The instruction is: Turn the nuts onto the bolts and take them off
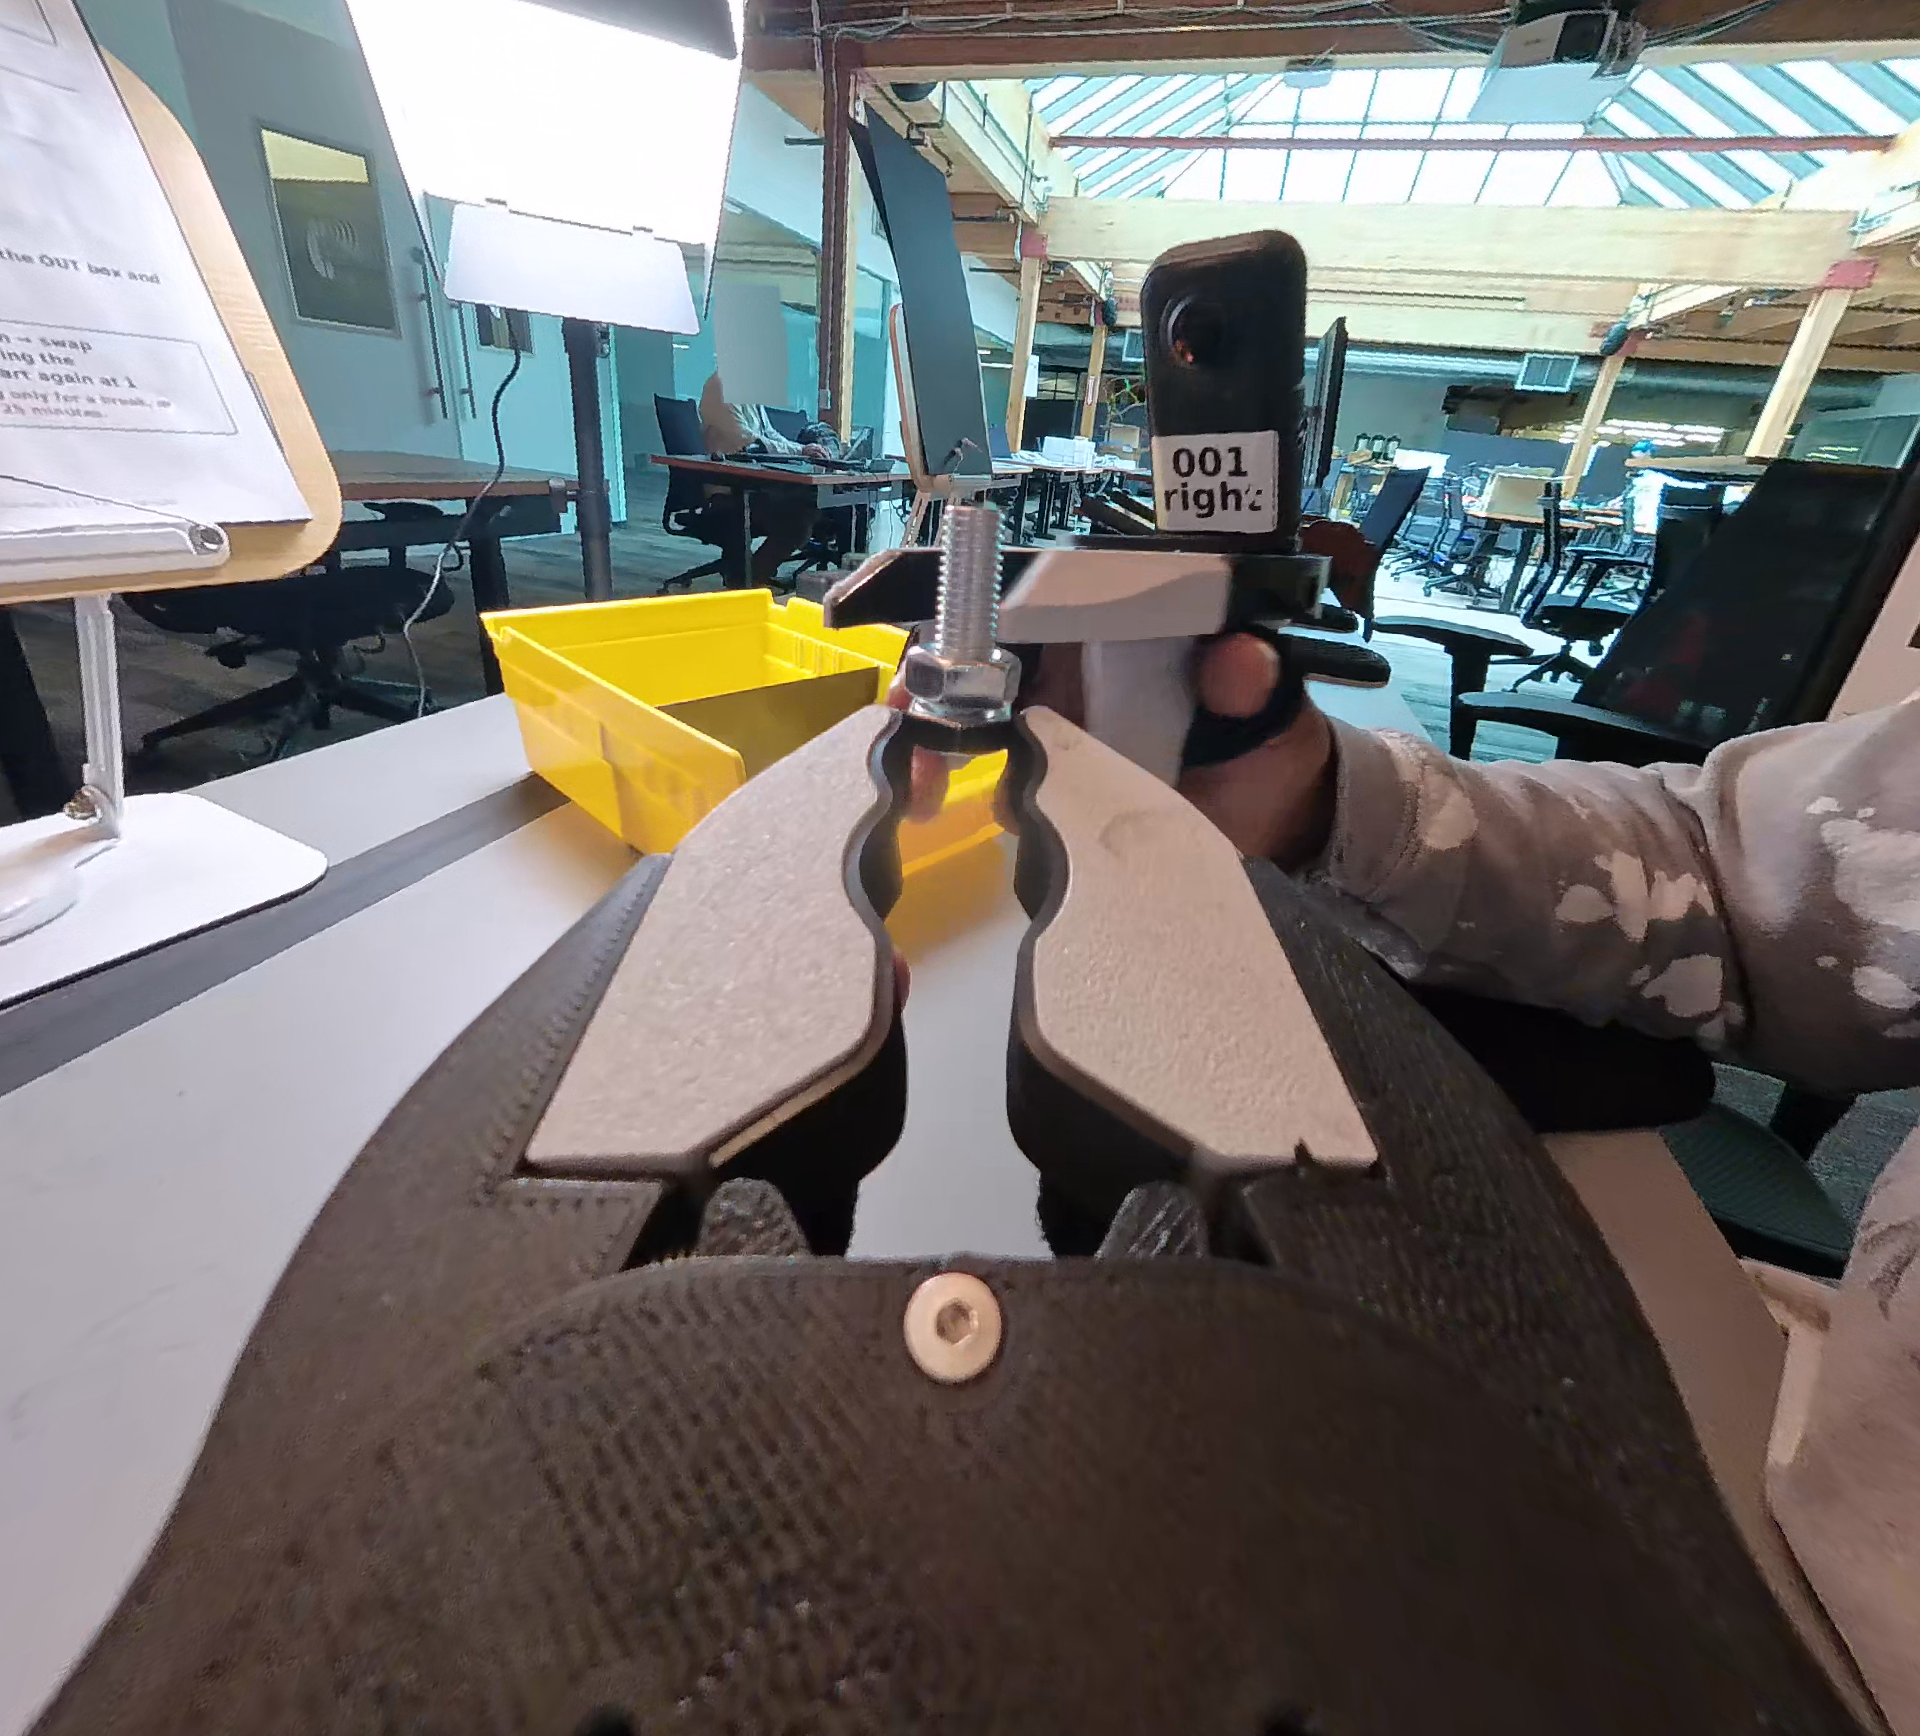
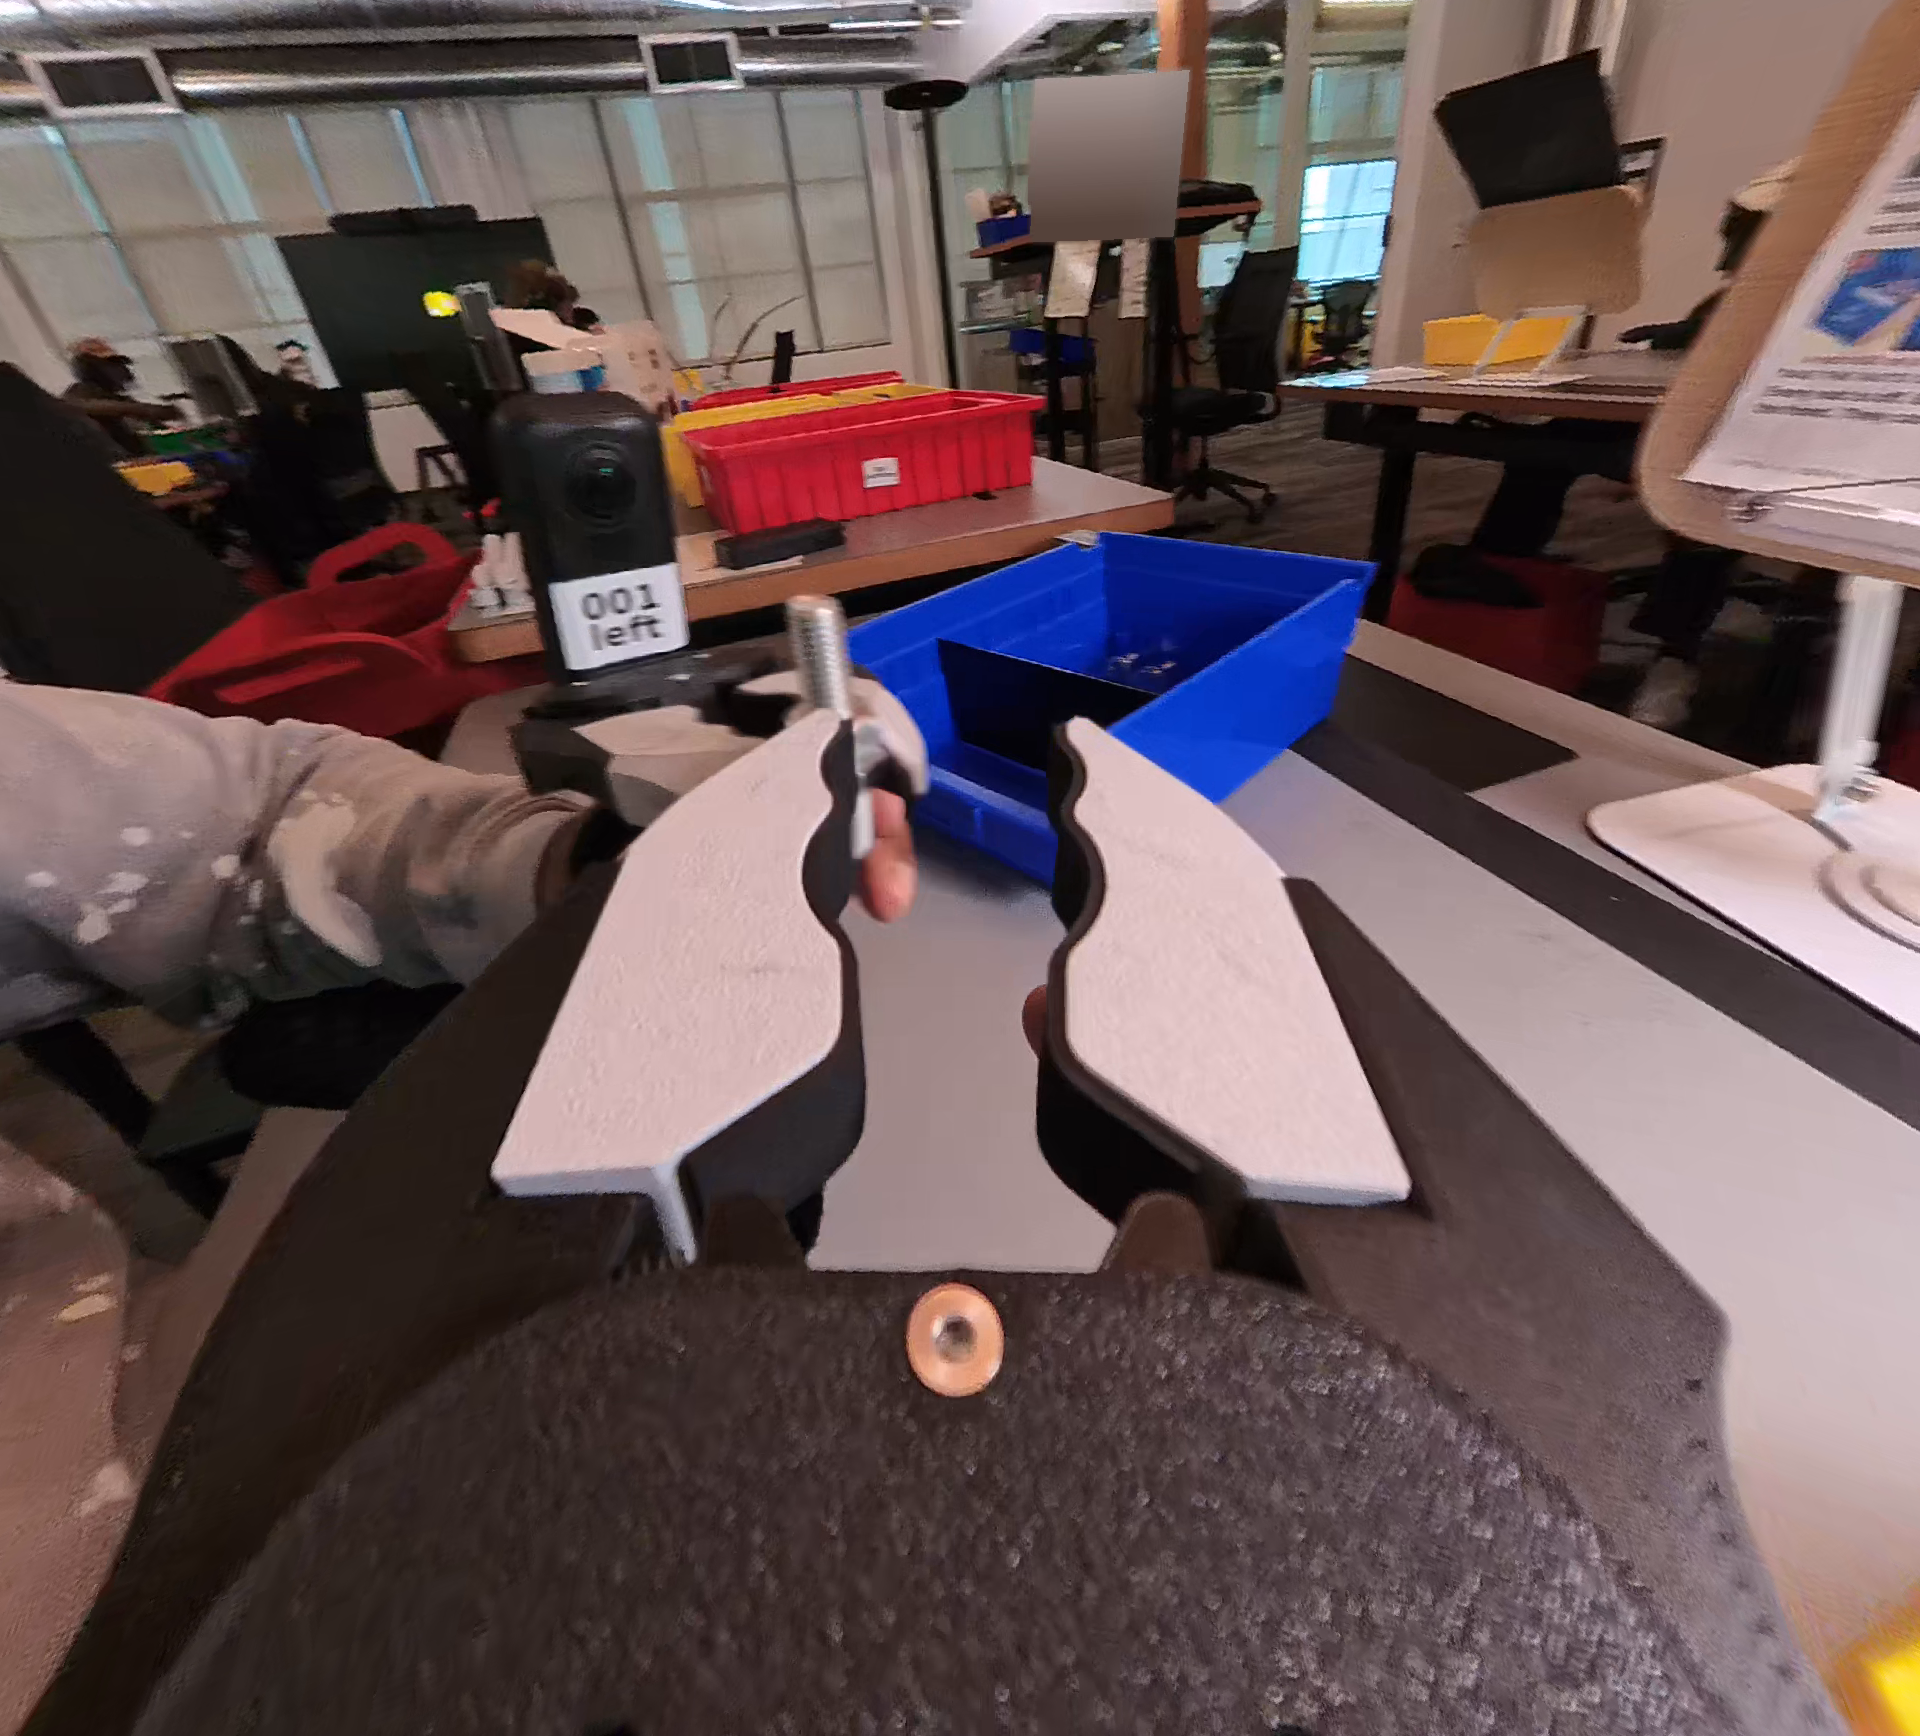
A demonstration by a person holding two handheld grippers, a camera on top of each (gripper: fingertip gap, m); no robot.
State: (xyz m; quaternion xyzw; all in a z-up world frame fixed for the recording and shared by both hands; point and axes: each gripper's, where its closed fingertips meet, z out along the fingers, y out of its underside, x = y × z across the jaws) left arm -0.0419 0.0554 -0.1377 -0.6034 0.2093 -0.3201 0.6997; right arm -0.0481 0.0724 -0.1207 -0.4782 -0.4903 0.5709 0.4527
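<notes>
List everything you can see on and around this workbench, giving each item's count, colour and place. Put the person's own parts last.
bolt: one, silver, upright, held at its lower end by the left gripper
nut: one, silver, threaded low on the bolt
yellow bin: one, yellow, on the table behind the bolt
blue bin: one, blue, on the table beyond the right gripper
table: one, grey with a dark strip
paper stand: one, white, at the table's edge
red bin: at least one, red, on a far table
left gripper: one, white and black, shut on the bolt
right gripper: one, white and black, open
sleeve: grey, speckled white
</notes>
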